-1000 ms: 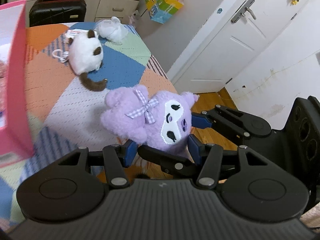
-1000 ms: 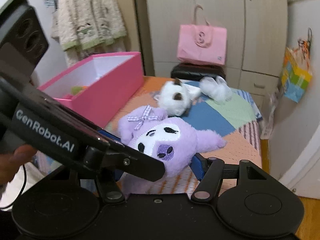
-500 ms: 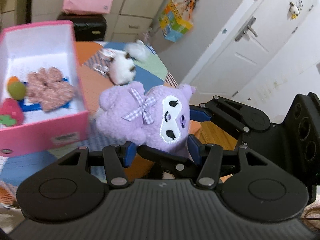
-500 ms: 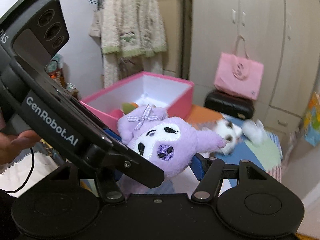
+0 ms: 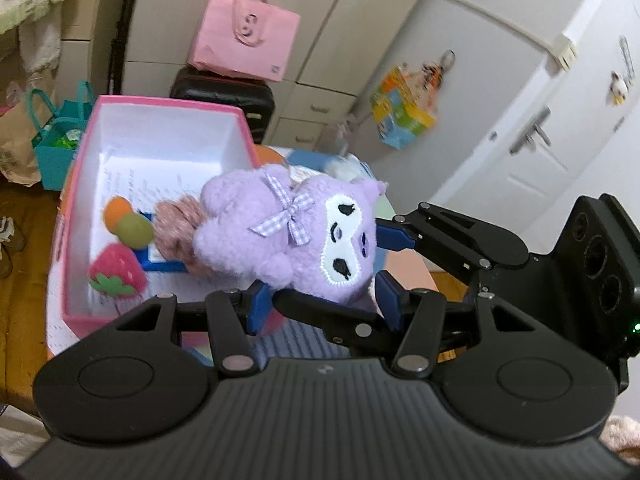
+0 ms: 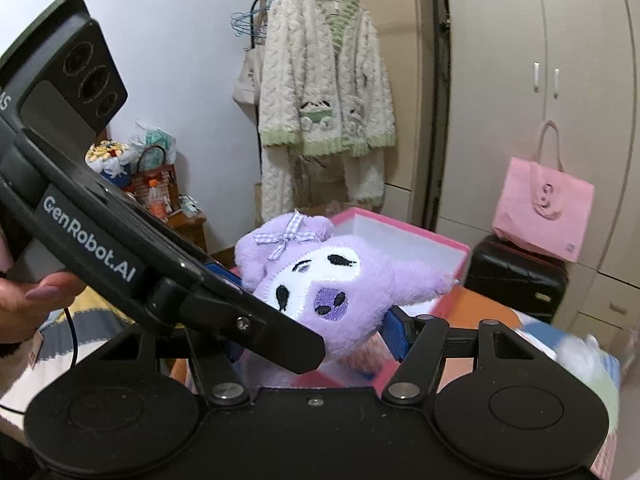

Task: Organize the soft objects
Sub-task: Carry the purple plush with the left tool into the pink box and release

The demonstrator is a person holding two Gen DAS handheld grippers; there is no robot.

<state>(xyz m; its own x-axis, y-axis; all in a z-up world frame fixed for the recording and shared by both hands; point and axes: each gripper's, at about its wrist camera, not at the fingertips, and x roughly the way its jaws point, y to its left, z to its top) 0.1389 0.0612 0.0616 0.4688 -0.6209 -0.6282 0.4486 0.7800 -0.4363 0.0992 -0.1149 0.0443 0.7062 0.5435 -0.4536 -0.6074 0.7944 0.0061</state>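
Purple plush toy [image 5: 280, 236]: lower body hidden behind the crossed fingers of both hand-held grippers.
Brown plush [image 5: 176, 228] in the pink box [image 5: 160, 104]: largely covered by the purple toy, kind impossible to tell.
White plush [image 6: 580, 354]: smeared by blur at the right of the right wrist view.
Hand [image 6: 28, 300]: cut off by the left edge, only fingertips showing.
Colourful bag [image 5: 402, 118]: blurred, print unreadable.
Small toy on the door [image 5: 618, 86]: too small to identify.

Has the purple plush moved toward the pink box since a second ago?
Yes. The purple plush, held by both grippers, was over the quilt beside the pink box; it now overlaps the box's open interior.
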